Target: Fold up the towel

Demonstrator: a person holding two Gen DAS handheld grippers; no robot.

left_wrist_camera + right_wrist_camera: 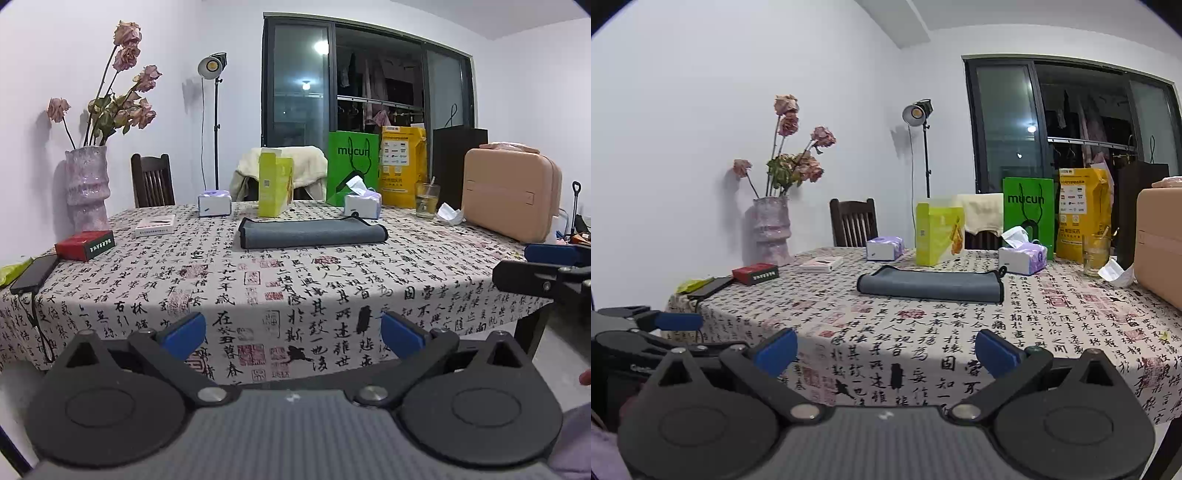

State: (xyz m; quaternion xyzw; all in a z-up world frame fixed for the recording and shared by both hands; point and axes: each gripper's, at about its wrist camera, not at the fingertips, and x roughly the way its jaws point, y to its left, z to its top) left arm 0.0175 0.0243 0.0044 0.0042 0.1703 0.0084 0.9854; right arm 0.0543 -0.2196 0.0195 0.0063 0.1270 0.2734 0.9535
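Observation:
A grey towel with dark edging lies folded flat near the middle of the table; it also shows in the right wrist view. My left gripper is open and empty, held off the table's near edge, well short of the towel. My right gripper is open and empty too, also off the near edge. The right gripper's blue fingers show at the right edge of the left wrist view. The left gripper's fingers show at the left of the right wrist view.
The table has a calligraphy-print cloth. On it stand a vase of dried roses, red box, phone, two tissue boxes, yellow-green carton, green bag, glass and pink case.

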